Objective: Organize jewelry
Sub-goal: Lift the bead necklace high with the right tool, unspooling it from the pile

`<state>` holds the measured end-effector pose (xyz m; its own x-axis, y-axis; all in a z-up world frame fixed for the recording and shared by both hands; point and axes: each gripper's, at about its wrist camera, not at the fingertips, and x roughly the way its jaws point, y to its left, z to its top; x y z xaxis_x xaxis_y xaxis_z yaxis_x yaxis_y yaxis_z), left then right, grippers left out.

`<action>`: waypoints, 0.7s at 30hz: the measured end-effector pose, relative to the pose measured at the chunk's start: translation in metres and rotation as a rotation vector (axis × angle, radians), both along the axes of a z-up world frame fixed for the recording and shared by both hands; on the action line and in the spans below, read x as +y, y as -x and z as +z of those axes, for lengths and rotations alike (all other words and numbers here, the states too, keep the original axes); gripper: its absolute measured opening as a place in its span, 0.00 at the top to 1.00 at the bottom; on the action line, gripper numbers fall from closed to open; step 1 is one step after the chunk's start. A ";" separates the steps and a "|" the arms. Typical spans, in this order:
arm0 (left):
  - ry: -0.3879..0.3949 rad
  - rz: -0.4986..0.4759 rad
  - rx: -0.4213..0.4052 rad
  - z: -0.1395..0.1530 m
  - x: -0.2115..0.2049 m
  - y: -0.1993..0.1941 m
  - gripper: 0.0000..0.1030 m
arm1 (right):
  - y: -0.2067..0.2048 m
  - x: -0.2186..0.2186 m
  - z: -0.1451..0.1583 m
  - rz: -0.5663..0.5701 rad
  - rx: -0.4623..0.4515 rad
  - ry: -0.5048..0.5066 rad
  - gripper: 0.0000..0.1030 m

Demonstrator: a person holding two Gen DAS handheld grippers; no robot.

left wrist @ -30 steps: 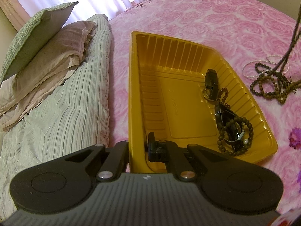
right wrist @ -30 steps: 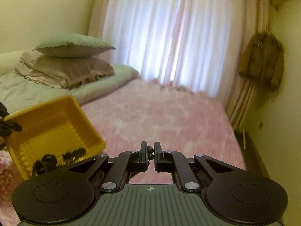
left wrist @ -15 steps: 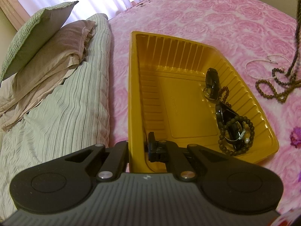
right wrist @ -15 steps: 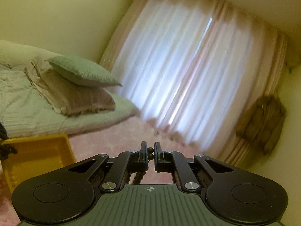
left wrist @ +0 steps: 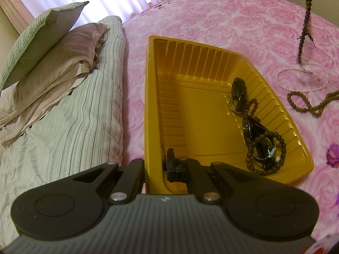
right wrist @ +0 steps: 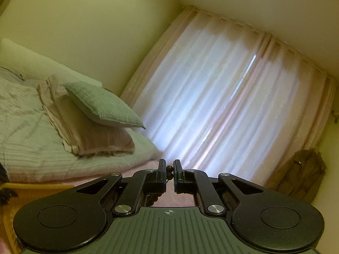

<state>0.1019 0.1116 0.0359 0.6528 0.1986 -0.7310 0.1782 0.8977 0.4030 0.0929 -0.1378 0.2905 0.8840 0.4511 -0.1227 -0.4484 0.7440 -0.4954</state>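
Pillows: soft, stacked left of your tray.
Left gripper: clamped on ribbed yellow plastic tray wall.
Tray: round-bead bracelets inside right.
Right gripper: pinching dark beads, dangling right of tray.

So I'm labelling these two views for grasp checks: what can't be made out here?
- Right wrist view: how much of the dark bead strand hangs below the right claw; the claw's own body hides it.
- Left wrist view: the top of the hanging bead strand is cut off by the upper edge.
- Left wrist view: the left claw grips the yellow tray wall; the wall hides the outer pad.
- Left wrist view: items tangled in the tray corner overlap.
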 end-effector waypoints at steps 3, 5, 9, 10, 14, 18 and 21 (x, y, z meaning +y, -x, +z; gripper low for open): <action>0.001 -0.001 -0.001 0.000 0.000 0.000 0.97 | -0.008 0.019 0.007 0.034 -0.007 0.005 0.94; 0.002 -0.002 -0.002 0.000 0.000 0.000 0.97 | -0.016 0.032 0.011 0.054 -0.009 0.008 0.94; 0.009 0.000 -0.001 0.000 0.001 0.000 0.97 | -0.031 0.063 0.011 0.094 0.003 0.028 0.94; 0.009 0.001 -0.001 0.000 0.001 -0.001 0.97 | -0.035 0.070 0.009 0.104 0.009 0.034 0.94; 0.013 0.001 -0.001 -0.001 0.002 0.000 0.97 | -0.046 0.095 -0.002 0.135 0.034 0.057 0.94; 0.015 0.002 -0.001 -0.001 0.003 -0.001 0.97 | -0.056 0.115 -0.020 0.155 0.078 0.085 0.94; 0.018 0.004 -0.002 -0.002 0.003 -0.001 0.97 | -0.063 0.127 -0.037 0.171 0.133 0.102 0.94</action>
<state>0.1025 0.1147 0.0339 0.6534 0.1882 -0.7332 0.1734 0.9056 0.3870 0.1557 -0.0112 0.2537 0.7691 0.5718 -0.2854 -0.6295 0.6011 -0.4923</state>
